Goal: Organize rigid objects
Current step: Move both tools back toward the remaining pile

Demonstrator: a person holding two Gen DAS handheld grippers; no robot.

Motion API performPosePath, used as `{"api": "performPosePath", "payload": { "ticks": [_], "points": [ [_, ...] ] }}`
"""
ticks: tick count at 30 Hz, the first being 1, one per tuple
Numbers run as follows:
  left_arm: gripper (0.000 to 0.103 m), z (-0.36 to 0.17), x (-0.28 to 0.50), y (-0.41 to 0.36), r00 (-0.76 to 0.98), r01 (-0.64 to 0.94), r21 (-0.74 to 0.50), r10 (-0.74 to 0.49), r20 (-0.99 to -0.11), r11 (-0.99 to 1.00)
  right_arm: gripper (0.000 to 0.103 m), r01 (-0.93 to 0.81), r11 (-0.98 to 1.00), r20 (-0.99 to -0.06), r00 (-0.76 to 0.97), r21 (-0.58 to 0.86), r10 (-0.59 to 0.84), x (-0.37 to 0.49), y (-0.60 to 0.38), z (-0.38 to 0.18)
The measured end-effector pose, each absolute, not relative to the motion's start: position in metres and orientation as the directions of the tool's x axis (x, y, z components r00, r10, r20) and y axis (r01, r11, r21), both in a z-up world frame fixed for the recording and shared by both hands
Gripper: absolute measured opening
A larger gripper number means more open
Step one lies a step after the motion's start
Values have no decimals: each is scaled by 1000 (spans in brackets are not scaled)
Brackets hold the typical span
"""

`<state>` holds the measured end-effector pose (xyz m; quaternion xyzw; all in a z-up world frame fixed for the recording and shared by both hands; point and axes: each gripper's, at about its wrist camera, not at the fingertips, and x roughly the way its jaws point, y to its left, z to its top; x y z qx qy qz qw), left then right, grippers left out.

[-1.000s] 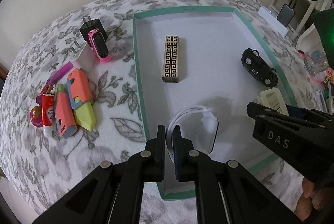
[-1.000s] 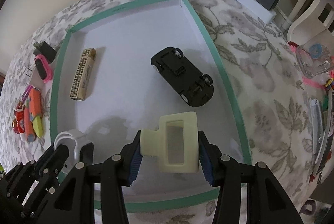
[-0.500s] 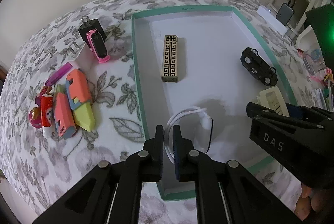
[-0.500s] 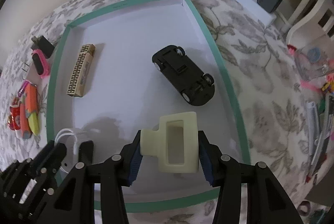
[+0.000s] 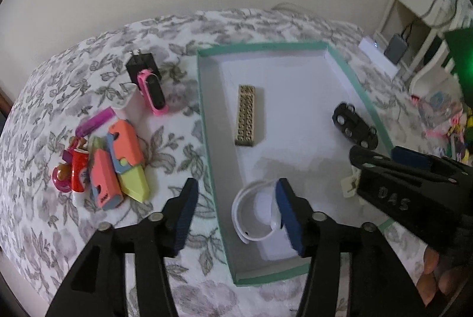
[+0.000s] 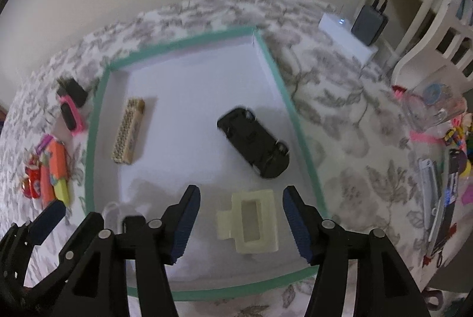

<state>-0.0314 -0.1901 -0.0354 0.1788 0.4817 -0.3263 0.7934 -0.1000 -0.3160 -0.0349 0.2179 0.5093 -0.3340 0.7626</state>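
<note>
Cream clip (image 6: 249,221), white cable (image 5: 254,212), flat in tray (image 6: 301,127)

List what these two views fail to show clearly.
- White cable, left wrist view: part hidden behind the left gripper finger.
- Cream clip, left wrist view: mostly behind the right gripper.
- Patterned block, right wrist view: pattern blurred.
- Clutter at the right edge, right wrist view: blurred and cut off.
</note>
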Motion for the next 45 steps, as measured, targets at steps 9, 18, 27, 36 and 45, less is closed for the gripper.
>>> {"api": "performPosePath", "payload": {
  "ticks": [9,18,27,36,45],
  "points": [
    [89,-12,4,-153,408,579,-87,-381,-829,810,80,736,675,-869,366,51,-334,-101,-311,-2],
    [97,-18,60,-92,416,350,-195,-339,-844,916,92,663,737,-842,467,131,-270,-77,-281,-1],
    [98,-32,94,-34,399,133,-270,-301,-866,953,93,630,757,-855,478,174,-201,-56,-259,-13],
    [99,-51,121,21,368,-41,-303,-268,-890,952,103,591,783,-860,486,195,-153,-26,-231,-19],
    [99,-64,135,45,342,-92,-294,-247,-907,951,103,493,853,-863,494,174,-109,18,-186,-29]
  ]
}}
